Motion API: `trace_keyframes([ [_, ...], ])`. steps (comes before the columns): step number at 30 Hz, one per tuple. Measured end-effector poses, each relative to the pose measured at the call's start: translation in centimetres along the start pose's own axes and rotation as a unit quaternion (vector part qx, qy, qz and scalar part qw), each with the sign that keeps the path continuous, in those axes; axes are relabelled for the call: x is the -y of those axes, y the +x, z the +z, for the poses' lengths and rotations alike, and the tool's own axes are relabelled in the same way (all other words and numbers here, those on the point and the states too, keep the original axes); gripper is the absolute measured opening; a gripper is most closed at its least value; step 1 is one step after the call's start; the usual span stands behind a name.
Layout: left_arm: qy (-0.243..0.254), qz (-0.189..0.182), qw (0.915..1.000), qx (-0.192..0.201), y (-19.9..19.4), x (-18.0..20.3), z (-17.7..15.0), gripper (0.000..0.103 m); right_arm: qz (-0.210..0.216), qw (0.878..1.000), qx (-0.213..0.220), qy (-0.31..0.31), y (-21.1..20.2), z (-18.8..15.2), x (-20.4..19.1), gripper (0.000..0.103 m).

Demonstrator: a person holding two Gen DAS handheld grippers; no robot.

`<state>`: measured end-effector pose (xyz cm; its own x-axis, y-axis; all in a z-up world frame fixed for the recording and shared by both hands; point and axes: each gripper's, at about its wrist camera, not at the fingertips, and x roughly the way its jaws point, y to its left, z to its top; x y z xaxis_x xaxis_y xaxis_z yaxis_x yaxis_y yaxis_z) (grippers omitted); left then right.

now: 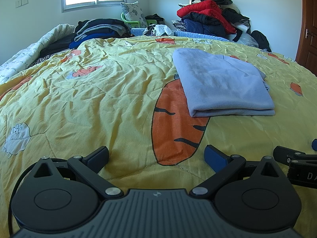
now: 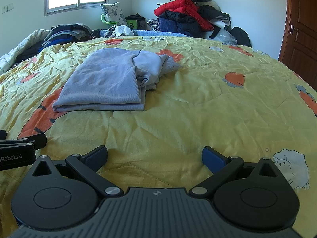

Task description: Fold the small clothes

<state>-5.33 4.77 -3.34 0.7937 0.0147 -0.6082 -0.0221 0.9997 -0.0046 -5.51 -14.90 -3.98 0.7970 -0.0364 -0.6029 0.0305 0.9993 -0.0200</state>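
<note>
I have the left gripper (image 1: 157,154) and right gripper (image 2: 154,154) both wide open, empty. The blue garment (image 2: 103,81) lies folded mid-bed (image 2: 198,109): light, limp knit; I'd pinch its bunched far-right edge.

Pale blue-grey garment (image 1: 223,83) on a yellow quilt (image 1: 99,103) with orange carrot and white sheep prints; red jacket (image 1: 206,10) far right.
</note>
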Motion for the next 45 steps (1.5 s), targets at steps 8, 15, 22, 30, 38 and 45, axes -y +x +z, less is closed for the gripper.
trace_keyframes([
  [8, 0.0, 0.0, 1.0, 0.0, -0.03, -0.01, 0.01, 0.103, 0.001, 1.0, 0.0, 0.0, 0.04, 0.02, 0.03, 0.103],
  [15, 0.0, 0.0, 1.0, 0.0, -0.05, -0.01, 0.0, 0.103, 0.002, 1.0, 0.0, 0.0, 0.04, 0.03, 0.03, 0.103],
  [22, 0.0, 0.0, 1.0, 0.0, -0.06, -0.01, 0.0, 0.103, 0.002, 1.0, 0.0, 0.001, 0.06, 0.03, 0.04, 0.103],
  [30, 0.0, -0.001, 1.0, 0.0, -0.08, -0.04, -0.01, 0.103, -0.002, 1.0, 0.004, 0.016, -0.09, 0.0, 0.48, 0.101],
  [38, 0.0, 0.0, 1.0, 0.0, -0.09, -0.03, 0.0, 0.103, -0.009, 1.0, 0.0, 0.005, -0.09, -0.16, 0.22, 0.102],
  [45, 0.0, 0.0, 1.0, 0.0, -0.11, -0.04, -0.02, 0.103, -0.007, 1.0, 0.0, 0.005, -0.06, -0.14, 0.28, 0.103],
])
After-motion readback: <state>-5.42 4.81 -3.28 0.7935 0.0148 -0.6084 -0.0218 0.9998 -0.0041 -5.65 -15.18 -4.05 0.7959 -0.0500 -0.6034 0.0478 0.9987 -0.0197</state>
